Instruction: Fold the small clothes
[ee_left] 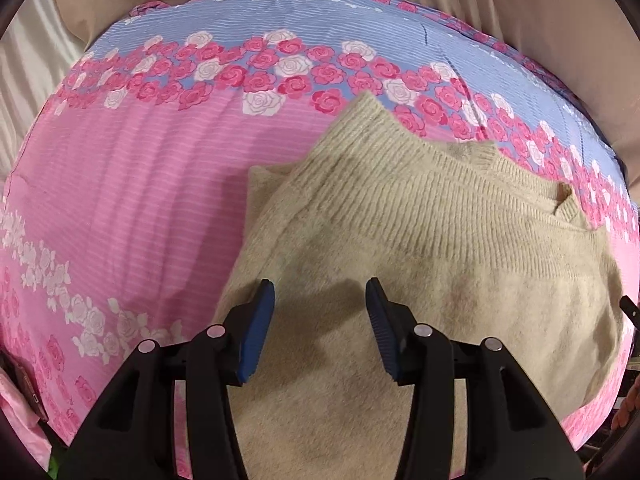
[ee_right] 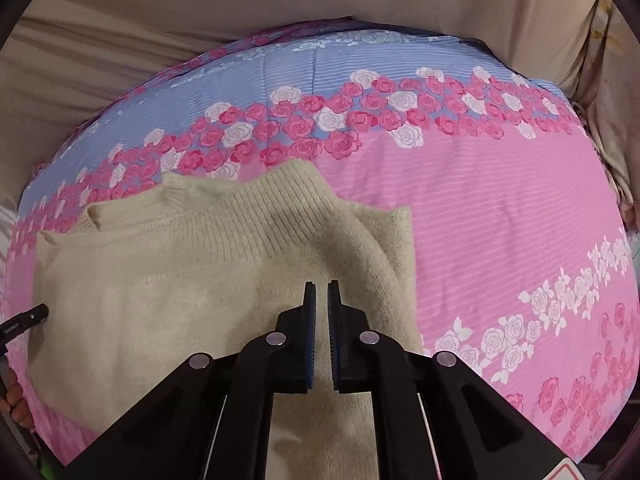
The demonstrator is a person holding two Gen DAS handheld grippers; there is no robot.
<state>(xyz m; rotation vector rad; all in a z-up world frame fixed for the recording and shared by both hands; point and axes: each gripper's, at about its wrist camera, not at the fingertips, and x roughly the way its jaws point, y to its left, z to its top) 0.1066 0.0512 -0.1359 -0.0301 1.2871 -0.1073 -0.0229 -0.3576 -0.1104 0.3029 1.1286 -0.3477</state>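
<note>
Black arms and blue pads nearest me: my left gripper (ee_left: 320, 292) hangs over the cream sweater (ee_left: 400, 260) with its fingers wide apart, nothing between them, and whether the tips brush the knit I can't say. My right gripper (ee_right: 321, 294) is also above the sweater (ee_right: 180, 272), fingers drawn almost together with only a thin slit showing; I see no cloth pinched in that slit, though the view is too steep to be sure. Under both, the sweater lies on the pink and blue floral bedspread (ee_left: 132, 208), already gathered into a compact bundle: the plain body is closest to me, and a ribbed band (ee_left: 420, 200) crosses it further out. At the far end of the garment a ribbed flap peaks up and a smaller knit corner (ee_left: 264, 184) sticks out from under the top layer, so the edges don't line up. I'd judge the main folds are in and I'm at the tidying stage, with that stray corner and the lumpy top still to flatten or tuck. Beyond the sweater the rose border (ee_right: 320, 128) runs across the bedspread, and past its far edge sits pale beige bedding (ee_right: 280, 8). No other small clothes show, so what remains is unclear.
</note>
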